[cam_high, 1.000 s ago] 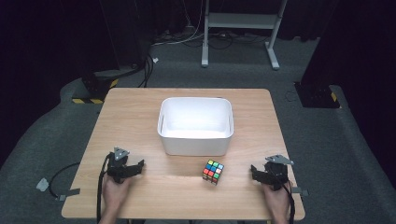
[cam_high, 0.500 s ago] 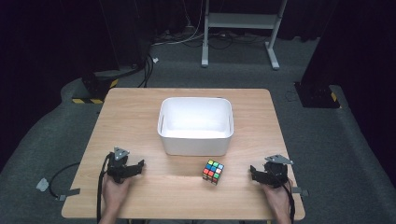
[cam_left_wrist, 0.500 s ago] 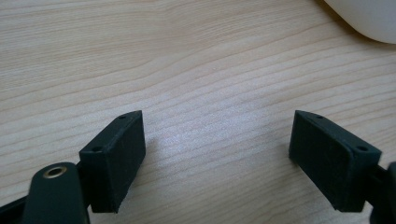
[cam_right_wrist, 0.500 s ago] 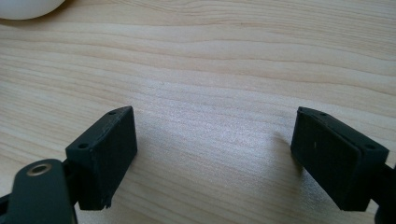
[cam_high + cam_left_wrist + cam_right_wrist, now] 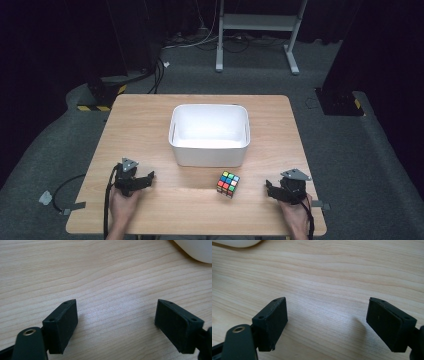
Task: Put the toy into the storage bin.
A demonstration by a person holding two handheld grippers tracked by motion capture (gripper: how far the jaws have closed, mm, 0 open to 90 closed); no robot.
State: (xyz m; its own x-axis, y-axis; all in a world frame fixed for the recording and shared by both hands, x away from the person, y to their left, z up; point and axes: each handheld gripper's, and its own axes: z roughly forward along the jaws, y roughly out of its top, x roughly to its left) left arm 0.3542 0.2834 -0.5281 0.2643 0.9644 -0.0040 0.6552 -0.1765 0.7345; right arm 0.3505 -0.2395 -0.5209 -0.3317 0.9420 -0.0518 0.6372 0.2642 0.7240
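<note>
Your left tool (image 5: 148,178) rests on the tabletop (image 5: 150,125) with jaws wide and nothing between them; your right tool (image 5: 268,187), also wide and empty, has just narrowed slightly. The puzzle cube (image 5: 227,183) sits between them, just before the white tub (image 5: 210,150)

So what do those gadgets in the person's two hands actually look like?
Both are small black tools. The left gripper and the right gripper each end in two flat, blocky black jaws with small screw holes. A grey three-cornered plate sits on top of each, and a black cable trails back from each past the person's hand. No sleeves show on the forearms.
</note>
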